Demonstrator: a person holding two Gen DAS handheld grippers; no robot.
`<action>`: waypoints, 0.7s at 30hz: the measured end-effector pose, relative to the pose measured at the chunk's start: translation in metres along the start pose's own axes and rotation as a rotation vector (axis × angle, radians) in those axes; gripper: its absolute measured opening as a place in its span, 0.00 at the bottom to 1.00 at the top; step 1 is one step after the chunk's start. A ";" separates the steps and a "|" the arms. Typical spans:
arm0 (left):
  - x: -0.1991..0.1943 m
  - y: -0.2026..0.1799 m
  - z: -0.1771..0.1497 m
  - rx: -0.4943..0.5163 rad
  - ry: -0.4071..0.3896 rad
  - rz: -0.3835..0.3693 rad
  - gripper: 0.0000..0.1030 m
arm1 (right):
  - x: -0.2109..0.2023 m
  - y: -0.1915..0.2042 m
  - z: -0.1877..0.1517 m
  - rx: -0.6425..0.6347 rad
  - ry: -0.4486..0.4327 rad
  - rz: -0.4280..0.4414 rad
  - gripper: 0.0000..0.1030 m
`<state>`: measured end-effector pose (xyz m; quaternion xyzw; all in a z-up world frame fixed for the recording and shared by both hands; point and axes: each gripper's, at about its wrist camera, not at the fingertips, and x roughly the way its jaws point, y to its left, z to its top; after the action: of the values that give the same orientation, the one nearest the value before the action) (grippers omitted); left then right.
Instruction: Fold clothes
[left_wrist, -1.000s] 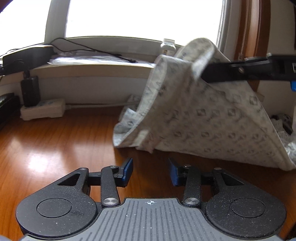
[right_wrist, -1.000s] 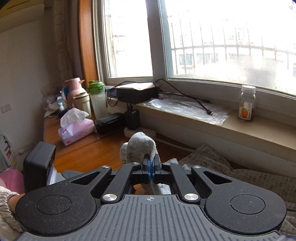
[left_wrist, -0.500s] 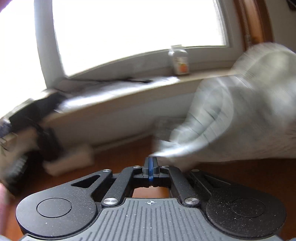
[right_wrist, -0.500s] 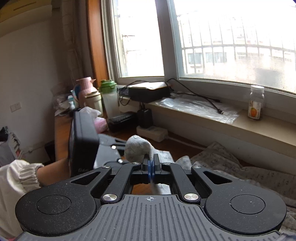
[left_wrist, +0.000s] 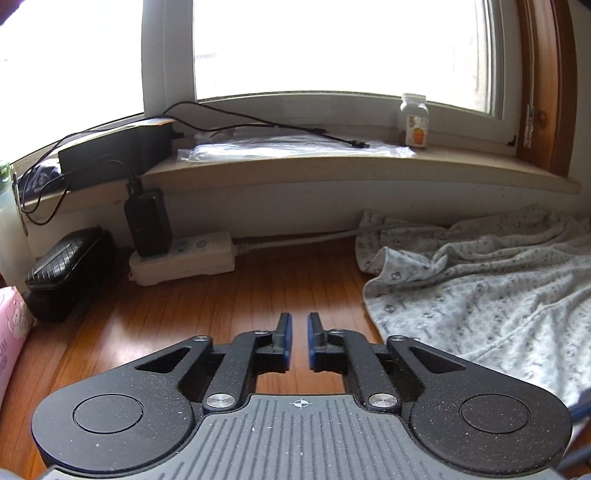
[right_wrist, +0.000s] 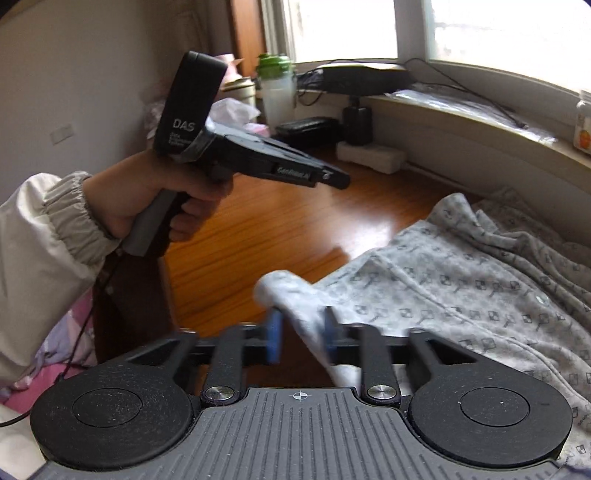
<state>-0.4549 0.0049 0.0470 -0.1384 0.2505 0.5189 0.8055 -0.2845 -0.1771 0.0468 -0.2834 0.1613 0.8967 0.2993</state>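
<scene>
My right gripper (right_wrist: 301, 341) has its jaws wide apart with a corner of the patterned garment (right_wrist: 461, 295) lying loose between them. To fold well, I'd want that corner square to the layer below. My left gripper (left_wrist: 299, 341), jaws narrowly parted and empty, hangs over the wooden floor (left_wrist: 221, 302), the garment spread just to its right.

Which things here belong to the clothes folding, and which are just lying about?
Part of the job:
- patterned garment
- right tongs, open, with a corner of the garment between their fingers
- left tongs, slightly open and holding nothing

Just lying about:
- power strip
- jar on the windowsill
- black case
- green-lidded bottle
</scene>
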 end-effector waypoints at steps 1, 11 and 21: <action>-0.004 -0.002 -0.001 -0.002 -0.002 -0.012 0.10 | 0.000 0.000 0.000 -0.003 0.000 -0.004 0.36; -0.014 -0.025 -0.011 -0.008 0.011 -0.112 0.10 | 0.000 -0.003 0.001 -0.038 -0.002 -0.043 0.13; 0.004 -0.053 -0.017 0.009 0.049 -0.186 0.25 | 0.022 0.029 -0.016 -0.073 0.027 0.016 0.13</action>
<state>-0.4098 -0.0227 0.0289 -0.1702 0.2585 0.4371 0.8445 -0.3110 -0.1966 0.0244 -0.3049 0.1348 0.9005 0.2794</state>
